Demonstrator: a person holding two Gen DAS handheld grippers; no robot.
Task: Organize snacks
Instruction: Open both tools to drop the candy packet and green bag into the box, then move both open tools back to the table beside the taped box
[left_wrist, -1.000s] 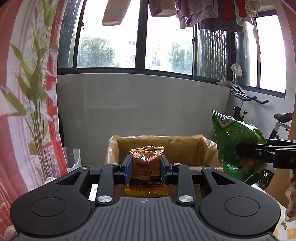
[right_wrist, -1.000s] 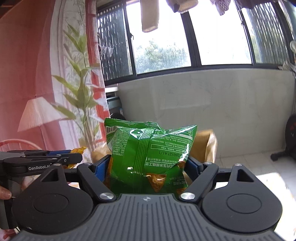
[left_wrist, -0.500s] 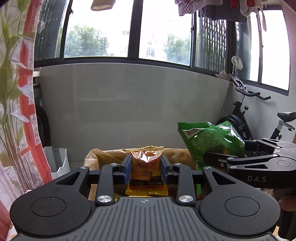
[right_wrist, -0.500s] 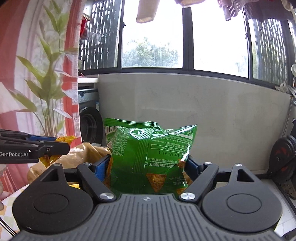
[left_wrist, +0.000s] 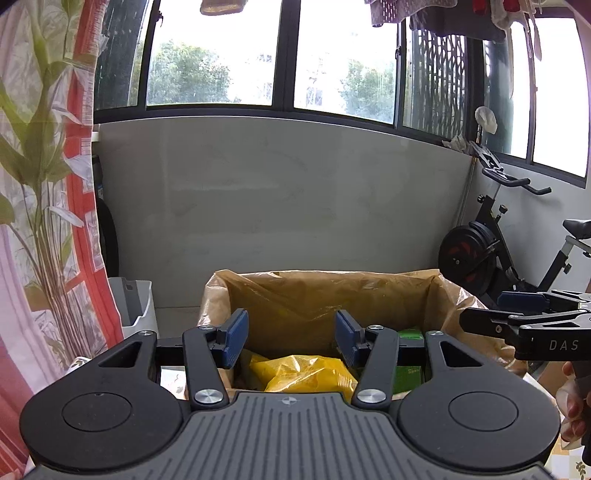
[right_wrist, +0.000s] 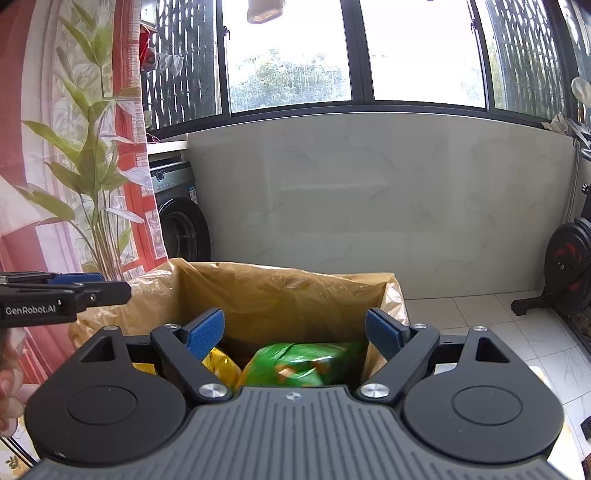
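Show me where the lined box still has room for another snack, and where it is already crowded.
The free room is toward the back of the lined box, between its far wall and the packets. The near end is crowded: the green chip bag lies beside a yellow packet. Both the left gripper and right gripper hover there, jaws empty, the left's opening.

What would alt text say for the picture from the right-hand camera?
Open tongs with blue pads hang over a box lined with a tan plastic bag; a green snack bag lies blurred inside, beside a yellow packet. Nothing sits between the pads. Behind are windows and a grey wall.
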